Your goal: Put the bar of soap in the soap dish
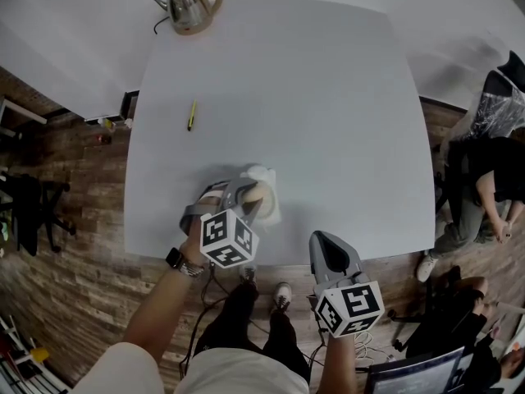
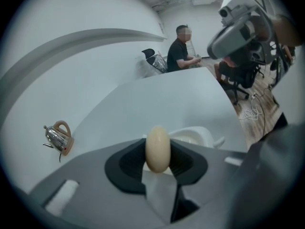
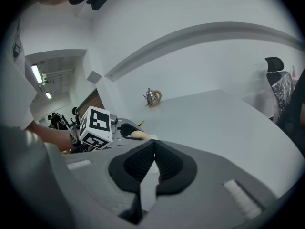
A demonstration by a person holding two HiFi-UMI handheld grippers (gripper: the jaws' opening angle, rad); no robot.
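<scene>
One bar of soap sits pinched edge-on in the left gripper, just over the soap dish near the table front edge. The right gripper is closed and empty. Released off-centre, the slick bar could skid off the rim.

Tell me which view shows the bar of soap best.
Left gripper view: the bar of soap stands centred and close, pinched between the left tongs' pads. The head view shows only a cream sliver past those tongs; the right gripper view shows a small, distant end.
</scene>
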